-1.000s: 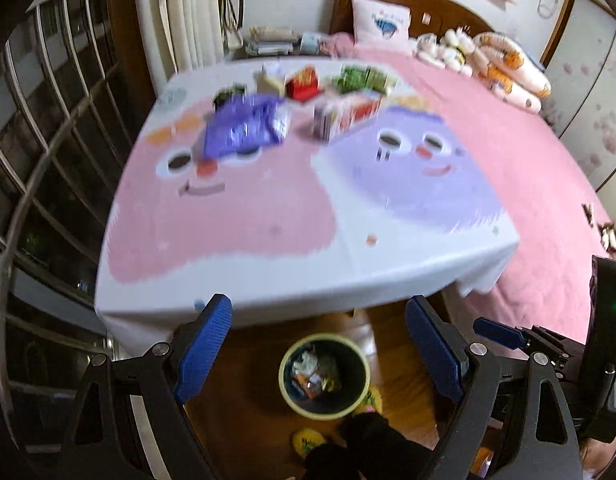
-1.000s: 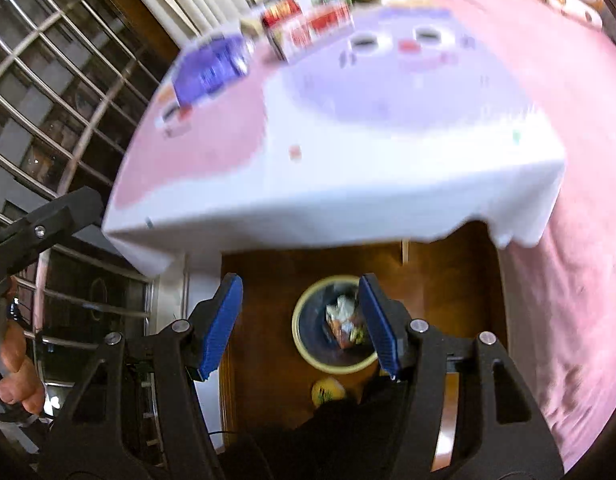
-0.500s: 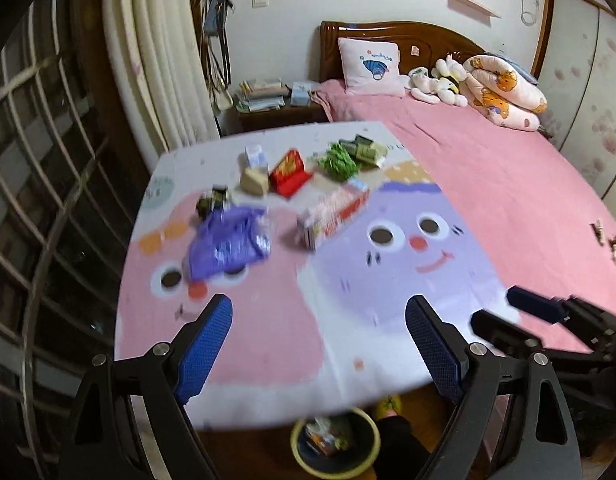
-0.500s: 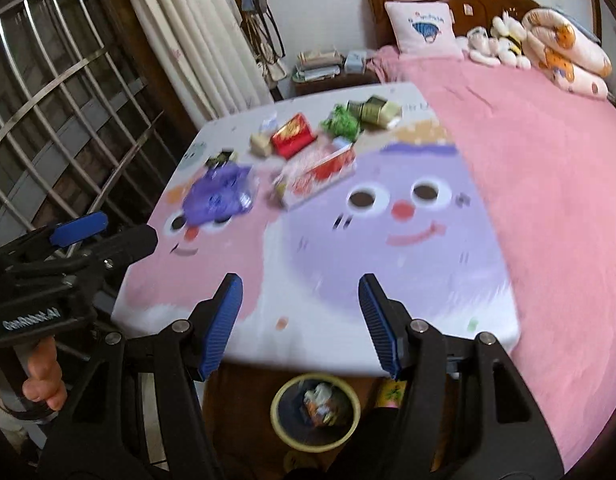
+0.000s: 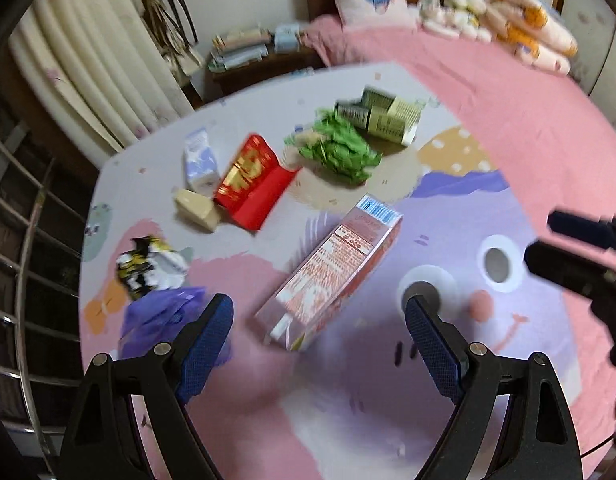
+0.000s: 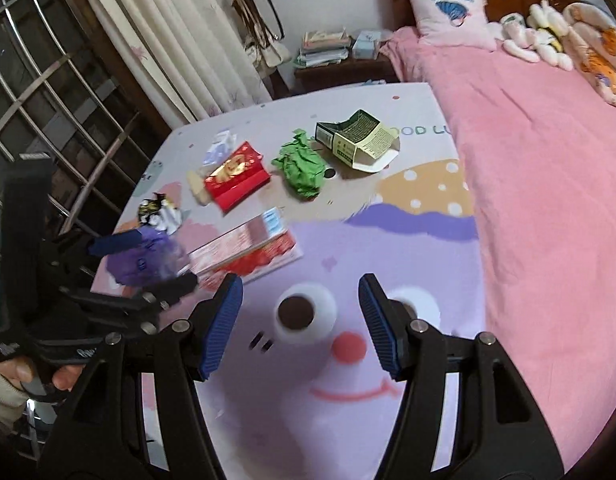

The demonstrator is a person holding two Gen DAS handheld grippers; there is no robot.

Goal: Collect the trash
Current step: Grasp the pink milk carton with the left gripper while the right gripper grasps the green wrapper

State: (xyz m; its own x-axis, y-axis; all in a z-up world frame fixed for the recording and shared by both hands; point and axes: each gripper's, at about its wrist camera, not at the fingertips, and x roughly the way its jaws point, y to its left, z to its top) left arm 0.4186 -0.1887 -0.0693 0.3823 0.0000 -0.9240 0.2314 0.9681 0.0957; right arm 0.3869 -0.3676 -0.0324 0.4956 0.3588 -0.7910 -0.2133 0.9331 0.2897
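Crumpled green paper (image 6: 300, 168), flat cartons

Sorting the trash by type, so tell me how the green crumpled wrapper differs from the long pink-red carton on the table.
The green wrapper is scrunched into a loose ball; the pink-red carton keeps its long boxy shape and lies flat. The wrapper is plain green, the carton printed with text and a barcode end. The wrapper sits farther back beside the olive box; the carton lies nearer the grippers. Both rest on the cartoon tablecloth, untouched.

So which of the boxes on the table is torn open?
The green-and-cream carton at the far end: its flaps are splayed open, while the red box and long pink box look closed.
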